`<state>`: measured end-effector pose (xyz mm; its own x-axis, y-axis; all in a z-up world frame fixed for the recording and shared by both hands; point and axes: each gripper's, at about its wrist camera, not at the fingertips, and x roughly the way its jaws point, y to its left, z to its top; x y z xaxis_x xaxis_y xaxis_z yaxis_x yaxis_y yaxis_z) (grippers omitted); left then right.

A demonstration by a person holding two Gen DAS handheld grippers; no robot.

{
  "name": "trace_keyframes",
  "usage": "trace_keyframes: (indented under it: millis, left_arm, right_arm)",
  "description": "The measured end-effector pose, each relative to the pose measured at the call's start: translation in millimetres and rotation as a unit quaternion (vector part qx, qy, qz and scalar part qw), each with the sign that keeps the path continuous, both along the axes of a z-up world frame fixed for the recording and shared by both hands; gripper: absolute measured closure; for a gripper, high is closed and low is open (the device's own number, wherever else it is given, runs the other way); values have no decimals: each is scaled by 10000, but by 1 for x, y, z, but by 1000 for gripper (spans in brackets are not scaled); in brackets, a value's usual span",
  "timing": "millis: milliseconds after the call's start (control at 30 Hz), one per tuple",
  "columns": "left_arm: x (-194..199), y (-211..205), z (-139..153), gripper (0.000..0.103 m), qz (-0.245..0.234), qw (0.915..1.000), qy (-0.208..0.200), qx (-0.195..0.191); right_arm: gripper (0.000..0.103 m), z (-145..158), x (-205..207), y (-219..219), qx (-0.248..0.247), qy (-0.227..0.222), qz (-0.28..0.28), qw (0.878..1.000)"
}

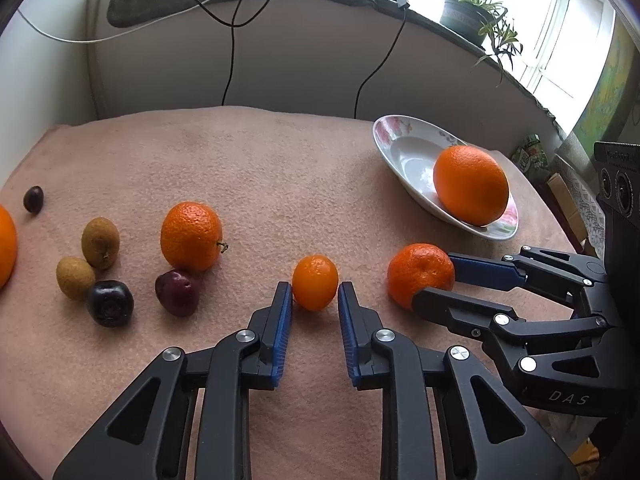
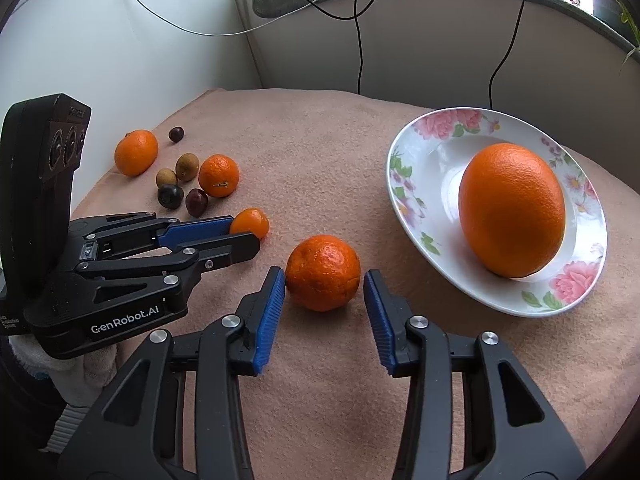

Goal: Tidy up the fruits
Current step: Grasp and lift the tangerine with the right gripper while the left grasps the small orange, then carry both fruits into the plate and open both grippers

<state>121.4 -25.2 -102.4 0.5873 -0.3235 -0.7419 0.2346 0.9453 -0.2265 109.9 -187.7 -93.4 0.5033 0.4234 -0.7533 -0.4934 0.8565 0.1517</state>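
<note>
A big orange lies in the floral plate, also in the left wrist view on the plate. My left gripper is open, its tips on either side of a small orange fruit, the left pad touching or nearly touching it. My right gripper is open around a mandarin, left pad touching it. From the left wrist view the right gripper flanks that mandarin. The left gripper reaches the small fruit.
On the pink cloth to the left lie a stemmed mandarin, two brown kiwis, dark plums, a small dark fruit and another orange. Cables hang on the back wall. A potted plant stands on the sill.
</note>
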Motion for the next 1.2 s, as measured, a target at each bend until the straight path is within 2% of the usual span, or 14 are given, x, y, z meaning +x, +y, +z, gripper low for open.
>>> trace_keyframes:
  millis: [300,1200]
  left_arm:
    - [1,-3,1,83,46,10000,-39,50]
    - [-5,-2,18,84,-16,9994,-262,-218]
  right_arm:
    - [63,1,-2,0,-17,-71,11,10000]
    - [67,26,-29,-31,219,-400,-174,9988]
